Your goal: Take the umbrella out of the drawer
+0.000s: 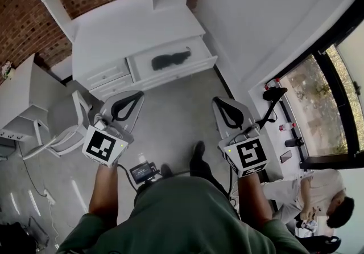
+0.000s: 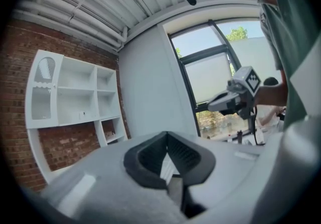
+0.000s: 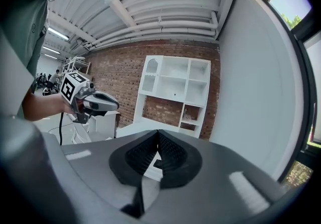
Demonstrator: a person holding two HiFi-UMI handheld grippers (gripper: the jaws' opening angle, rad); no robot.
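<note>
While the person stands facing the white counter (image 1: 114, 31), the head view shows its drawer (image 1: 176, 74) standing open, with the dark umbrella (image 1: 169, 60) lying inside it. The left claw (image 1: 135, 97) and the right claw (image 1: 220, 102) are held side by side above the grey floor (image 1: 170, 110). Both point toward the drawer and are well short of it. A white chair (image 1: 62, 130) stands at the left.

In the left gripper view, the left claw's jaws are pressed together with nothing between them. White shelves (image 2: 75, 92) on a brick wall (image 2: 20, 117) and a window (image 2: 215, 67) lie beyond.

In the right gripper view, the right claw's jaws likewise meet, empty, with the same shelves ahead.
</note>
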